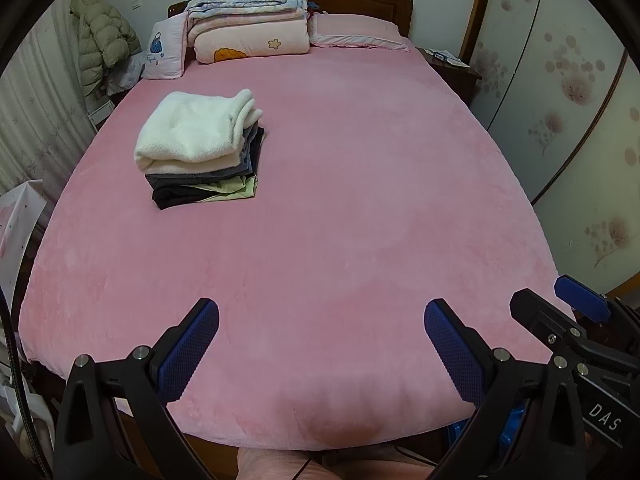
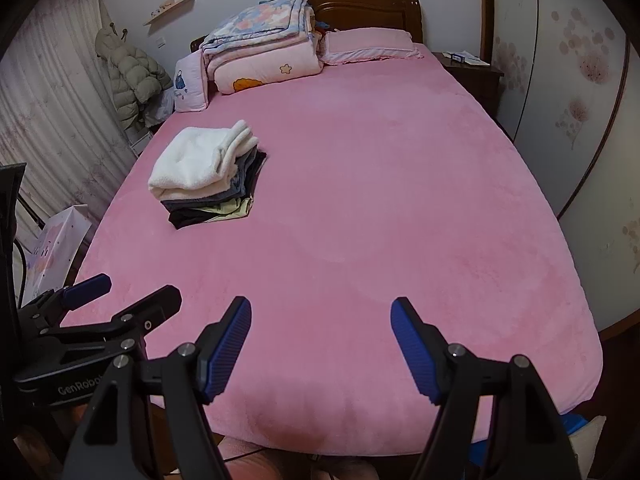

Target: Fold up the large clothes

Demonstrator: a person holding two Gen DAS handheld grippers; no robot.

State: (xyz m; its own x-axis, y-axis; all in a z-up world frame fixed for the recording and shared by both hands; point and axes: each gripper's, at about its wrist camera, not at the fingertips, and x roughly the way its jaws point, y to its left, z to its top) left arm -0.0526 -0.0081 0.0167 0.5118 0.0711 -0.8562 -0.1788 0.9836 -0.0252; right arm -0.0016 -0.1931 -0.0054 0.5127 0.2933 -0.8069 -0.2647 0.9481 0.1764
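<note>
A stack of folded clothes point(image 1: 200, 148) point(image 2: 208, 172) lies on the left half of the pink bed point(image 1: 360, 200) point(image 2: 380, 220), with a white fleecy piece on top and grey, black and pale green pieces under it. My left gripper point(image 1: 322, 316) hovers open over the bed's near edge, nothing between its blue pads. My right gripper point(image 2: 322, 312) is open too and holds nothing. Each gripper shows in the other's view: the right gripper point(image 1: 560, 300) at the right edge, the left gripper point(image 2: 136, 288) at the left edge. Both are far from the stack.
Folded quilts point(image 1: 248, 20) point(image 2: 260, 48) and a pink pillow point(image 1: 356, 32) point(image 2: 370, 46) lie at the headboard. A puffy coat point(image 1: 104, 44) hangs at the left wall. A nightstand point(image 1: 452, 68) and wardrobe doors point(image 1: 560, 100) stand to the right. A white bag point(image 2: 56, 248) sits left of the bed.
</note>
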